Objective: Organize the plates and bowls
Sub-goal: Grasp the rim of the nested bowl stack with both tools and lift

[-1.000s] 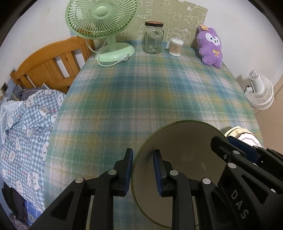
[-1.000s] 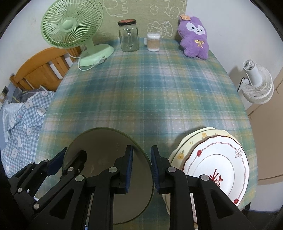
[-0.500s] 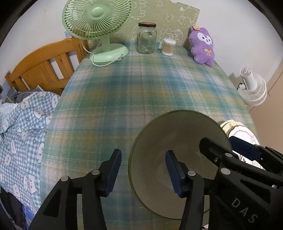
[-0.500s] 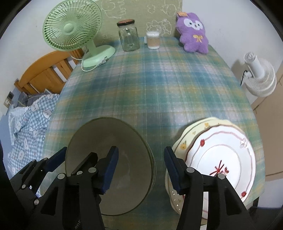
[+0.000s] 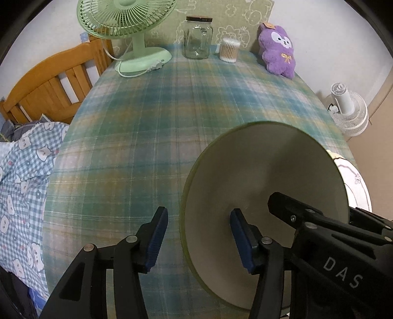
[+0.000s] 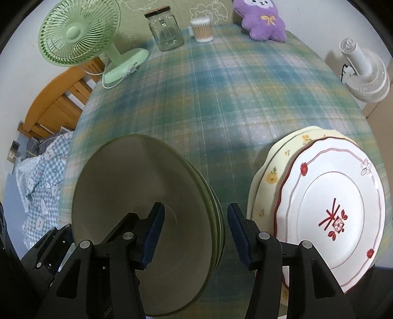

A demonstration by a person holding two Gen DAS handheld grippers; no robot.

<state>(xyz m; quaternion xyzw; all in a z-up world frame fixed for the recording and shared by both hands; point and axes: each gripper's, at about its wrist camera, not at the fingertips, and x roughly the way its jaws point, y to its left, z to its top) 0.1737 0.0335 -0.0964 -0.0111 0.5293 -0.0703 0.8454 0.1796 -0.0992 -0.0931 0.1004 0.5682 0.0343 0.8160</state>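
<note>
A stack of beige bowls with green rims (image 6: 137, 186) rests on the plaid tablecloth (image 6: 221, 98) near the front edge. My right gripper (image 6: 196, 234) is open and straddles the stack's right rim, its blue pads clear of it. My left gripper (image 5: 199, 236) is open across the left rim of the bowls (image 5: 270, 176), one pad inside and one outside, neither touching. To the right lies a white plate with red trim (image 6: 331, 196) on top of a yellow floral plate (image 6: 270, 176). In the left wrist view only an edge of the plates (image 5: 356, 181) shows.
Along the far edge stand a green desk fan (image 5: 127, 22), a glass jar (image 5: 197, 39), a tub of cotton swabs (image 5: 229, 50) and a purple plush (image 5: 278, 51). A wooden bed frame (image 5: 49, 83) and chequered bedding (image 5: 22, 184) lie left. A white fan (image 6: 363, 71) stands right.
Both grippers have let go of the bowl's rim and now stand open. Both hands have sunk and the bowl now sits on the stack.
</note>
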